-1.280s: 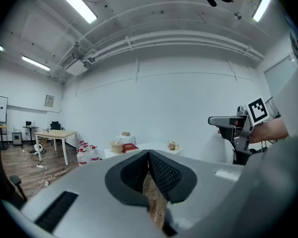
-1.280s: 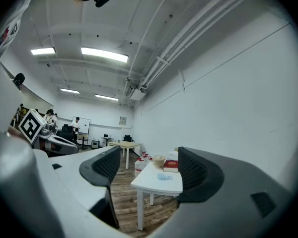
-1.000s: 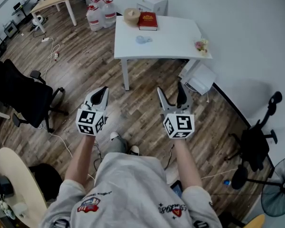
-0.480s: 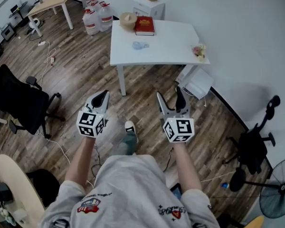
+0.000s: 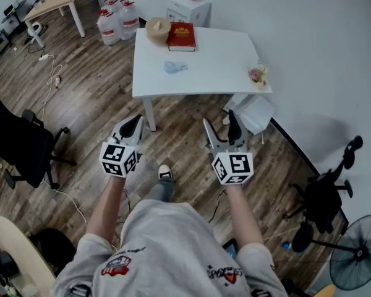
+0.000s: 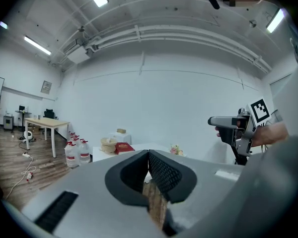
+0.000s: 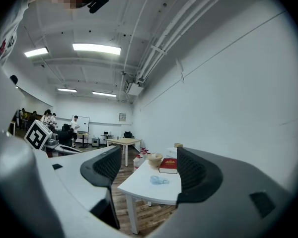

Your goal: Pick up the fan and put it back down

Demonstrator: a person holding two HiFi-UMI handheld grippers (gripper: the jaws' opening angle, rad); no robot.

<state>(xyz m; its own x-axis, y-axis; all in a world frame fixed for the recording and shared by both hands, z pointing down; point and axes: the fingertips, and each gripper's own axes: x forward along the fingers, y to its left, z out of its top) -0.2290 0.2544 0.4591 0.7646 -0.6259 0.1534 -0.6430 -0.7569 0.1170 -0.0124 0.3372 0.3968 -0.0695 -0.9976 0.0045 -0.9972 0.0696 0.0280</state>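
Observation:
A small pale blue object (image 5: 175,67), possibly a hand fan, lies on the white table (image 5: 222,60) ahead of me; the right gripper view shows this blue object (image 7: 159,180) between its jaws, still far off. A black floor fan (image 5: 357,257) stands at the lower right. Over the wood floor, short of the table, I hold both grippers at waist height. My left gripper (image 5: 132,124) is shut with nothing in it, its pads touching. My right gripper (image 5: 219,122) is open and empty.
A red book (image 5: 182,36), a round woven basket (image 5: 157,27) and a small flower posy (image 5: 257,74) share the table. A white box (image 5: 253,111) sits under its right end. Water bottles (image 5: 114,17), a white cabinet (image 5: 188,8) and black office chairs (image 5: 18,141) surround it.
I have stepped forward: the table has drawn closer and slid left in the head view, and a foot has moved ahead. Both grippers keep their pose and jaw states.

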